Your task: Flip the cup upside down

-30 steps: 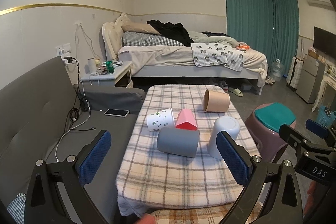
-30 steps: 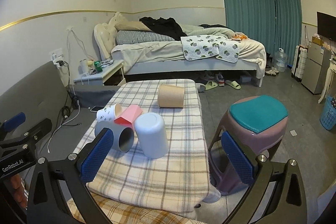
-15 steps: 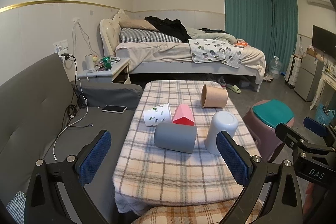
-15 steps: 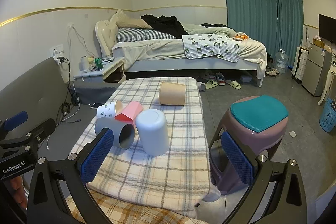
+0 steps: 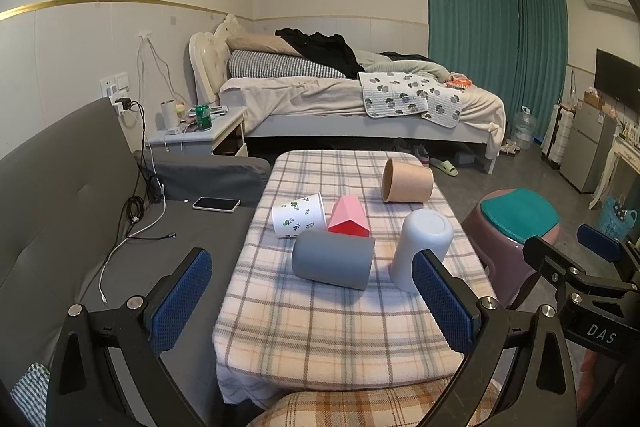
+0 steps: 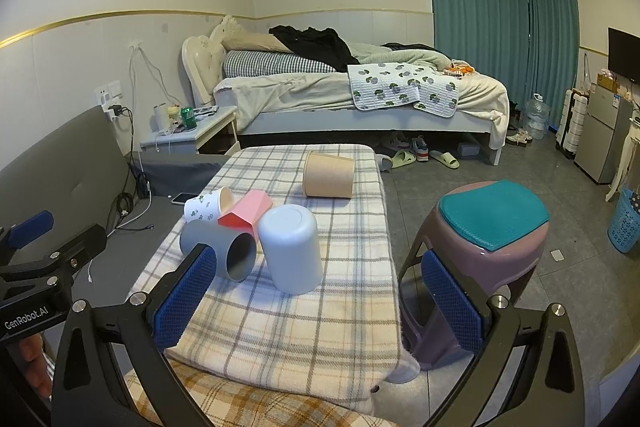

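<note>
Five cups are seen on the plaid-covered table. The pale blue cup stands upside down, base up, at the near right. Just beside it the grey cup lies on its side, its open mouth showing nothing inside. Behind it lie the pink cup and the leaf-printed paper cup, with the tan cup farther back — all on their sides. The left gripper and right gripper are held wide apart, nothing between the pads. "DAS" and "GenRobot.AI" can be read on the gripper bodies.
</note>
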A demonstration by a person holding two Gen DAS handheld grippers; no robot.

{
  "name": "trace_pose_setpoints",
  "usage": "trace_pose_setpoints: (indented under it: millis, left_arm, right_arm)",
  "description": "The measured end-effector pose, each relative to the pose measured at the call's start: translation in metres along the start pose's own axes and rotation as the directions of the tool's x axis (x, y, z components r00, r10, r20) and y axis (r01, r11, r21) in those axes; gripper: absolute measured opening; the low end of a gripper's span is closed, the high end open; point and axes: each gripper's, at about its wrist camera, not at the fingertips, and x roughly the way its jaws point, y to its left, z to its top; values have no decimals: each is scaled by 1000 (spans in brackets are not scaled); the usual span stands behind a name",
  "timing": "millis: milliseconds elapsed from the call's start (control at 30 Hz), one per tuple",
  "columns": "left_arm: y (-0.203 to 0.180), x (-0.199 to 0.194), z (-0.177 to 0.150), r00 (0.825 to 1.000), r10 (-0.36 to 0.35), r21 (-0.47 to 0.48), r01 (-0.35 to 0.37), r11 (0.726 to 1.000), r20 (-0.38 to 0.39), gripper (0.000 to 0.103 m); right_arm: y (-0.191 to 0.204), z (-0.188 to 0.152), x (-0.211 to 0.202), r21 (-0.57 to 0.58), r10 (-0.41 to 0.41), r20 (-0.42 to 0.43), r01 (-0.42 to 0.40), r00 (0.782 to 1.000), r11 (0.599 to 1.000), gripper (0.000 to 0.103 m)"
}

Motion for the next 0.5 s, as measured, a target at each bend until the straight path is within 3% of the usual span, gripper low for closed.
trace_pose_setpoints:
  millis: [500]
  left_arm:
    - [0, 0, -1, 1000, 1, 1, -1, 1000, 0, 103]
  right_arm:
    - [0, 0, 0, -1, 1, -3, -1, 1000, 1000, 103]
